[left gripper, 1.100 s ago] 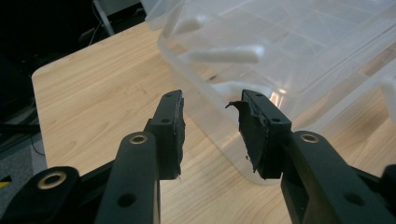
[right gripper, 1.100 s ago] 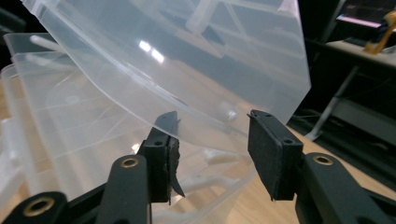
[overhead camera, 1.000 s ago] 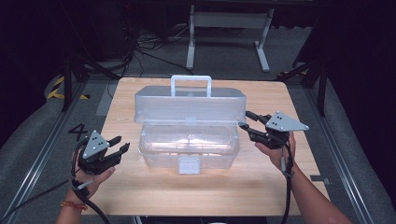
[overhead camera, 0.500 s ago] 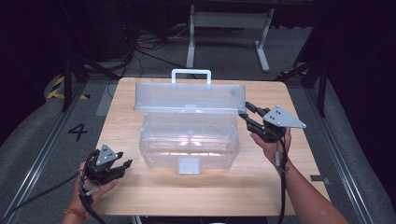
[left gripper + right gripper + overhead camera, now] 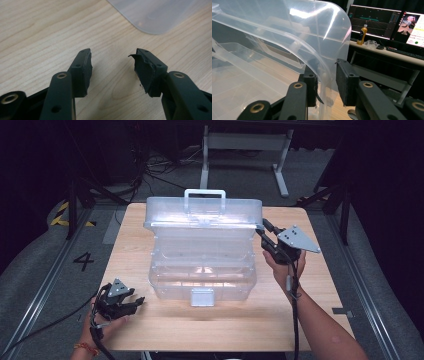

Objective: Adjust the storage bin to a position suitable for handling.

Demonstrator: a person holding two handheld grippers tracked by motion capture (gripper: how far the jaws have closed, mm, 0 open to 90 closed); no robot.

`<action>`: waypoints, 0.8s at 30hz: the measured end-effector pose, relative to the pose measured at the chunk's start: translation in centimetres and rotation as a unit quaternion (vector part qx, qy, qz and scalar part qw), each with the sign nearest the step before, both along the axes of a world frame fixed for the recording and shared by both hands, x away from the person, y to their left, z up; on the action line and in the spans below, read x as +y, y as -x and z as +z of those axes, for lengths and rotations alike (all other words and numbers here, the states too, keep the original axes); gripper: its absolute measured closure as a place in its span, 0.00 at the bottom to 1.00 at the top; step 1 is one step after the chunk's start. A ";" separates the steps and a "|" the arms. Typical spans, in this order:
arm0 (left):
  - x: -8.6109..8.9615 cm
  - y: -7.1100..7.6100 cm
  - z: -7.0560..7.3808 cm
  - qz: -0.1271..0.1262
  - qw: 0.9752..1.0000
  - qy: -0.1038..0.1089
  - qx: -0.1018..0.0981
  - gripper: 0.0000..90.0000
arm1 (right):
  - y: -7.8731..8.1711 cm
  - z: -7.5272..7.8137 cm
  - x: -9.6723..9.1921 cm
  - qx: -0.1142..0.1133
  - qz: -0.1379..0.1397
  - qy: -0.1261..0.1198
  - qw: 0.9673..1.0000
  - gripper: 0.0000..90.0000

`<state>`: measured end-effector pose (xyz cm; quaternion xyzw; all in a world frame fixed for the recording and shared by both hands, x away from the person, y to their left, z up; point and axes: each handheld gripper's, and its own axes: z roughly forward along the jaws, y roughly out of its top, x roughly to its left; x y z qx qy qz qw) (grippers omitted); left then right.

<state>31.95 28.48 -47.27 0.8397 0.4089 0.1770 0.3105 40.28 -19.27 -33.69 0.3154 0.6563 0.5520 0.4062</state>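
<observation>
Since the earlier frames, the lid (image 5: 202, 222) of the clear rectangular plastic storage box (image 5: 202, 270) has swung up from nearly flat to well raised, and the left hand-held gripper (image 5: 131, 303) has dropped back from the box's side to the counter's near-left corner. On the light wooden counter (image 5: 310, 290) the box sits at the centre, its grey front latch (image 5: 202, 296) at 6 o'clock and the lid's white carrying handle (image 5: 204, 200) at 12 o'clock. At 3 o'clock of the box, the right hand-held gripper (image 5: 259, 230) reaches to the lid's right corner; in the right gripper view (image 5: 326, 85) the curved clear edge of the lid (image 5: 287, 37) runs between its two black jaws, though whether the pads press on it or merely straddle it I cannot tell. At 8 o'clock, the left hand-held gripper (image 5: 113, 71) is released, jaws spread over bare wood, apart from the box's rounded corner (image 5: 155, 15).
</observation>
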 end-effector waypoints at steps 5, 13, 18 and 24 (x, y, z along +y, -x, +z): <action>0.1 0.1 -0.2 0.007 1.000 0.014 0.001 0.52 | -0.4 0.4 0.5 0.000 -0.024 0.001 1.000 0.86; 0.6 0.3 -0.7 0.007 0.999 0.036 -0.009 0.47 | -1.7 1.0 0.6 0.017 -0.031 -0.017 0.999 0.87; 0.5 0.3 -0.7 0.010 0.999 0.036 -0.008 0.45 | -2.6 1.6 0.4 0.034 -0.024 -0.018 0.999 0.87; 0.5 0.2 -0.7 0.009 0.999 0.034 -0.008 0.43 | -3.4 2.1 0.4 0.040 -0.021 0.000 0.999 0.87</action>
